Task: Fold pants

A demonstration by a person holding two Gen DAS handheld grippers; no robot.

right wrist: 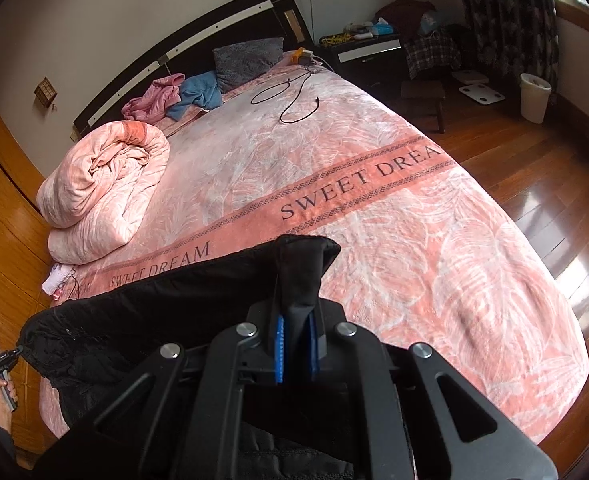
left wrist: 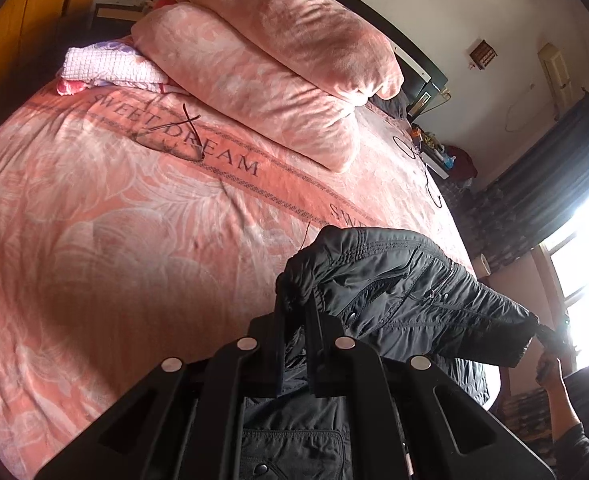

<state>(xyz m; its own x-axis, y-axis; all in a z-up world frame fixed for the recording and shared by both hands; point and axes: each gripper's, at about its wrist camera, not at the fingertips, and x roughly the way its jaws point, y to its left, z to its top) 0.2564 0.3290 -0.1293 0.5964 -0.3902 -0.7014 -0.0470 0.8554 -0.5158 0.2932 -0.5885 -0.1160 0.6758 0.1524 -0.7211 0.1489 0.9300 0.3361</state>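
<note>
Black pants (left wrist: pixel 406 292) are stretched in the air between my two grippers, above the pink bedspread (left wrist: pixel 114 240). My left gripper (left wrist: pixel 298 304) is shut on the gathered waistband end; the rest hangs below it. In the right wrist view the pants (right wrist: pixel 154 312) run off to the left, and my right gripper (right wrist: pixel 296 308) is shut on a folded edge of the fabric between its blue pads (right wrist: pixel 279 344). The left gripper with its hand shows small in the right wrist view (right wrist: pixel 2 360); the right gripper shows small in the left wrist view (left wrist: pixel 550 340).
A rolled pink quilt (right wrist: pixel 102 192) and clothes (right wrist: pixel 174 96) lie near the headboard. A black cable (right wrist: pixel 294 100) and eyeglasses (left wrist: pixel 174 136) lie on the bed. A nightstand (right wrist: pixel 370 52), stool (right wrist: pixel 422 96), bin (right wrist: pixel 534 96) and wooden floor (right wrist: pixel 534 184) are on the right.
</note>
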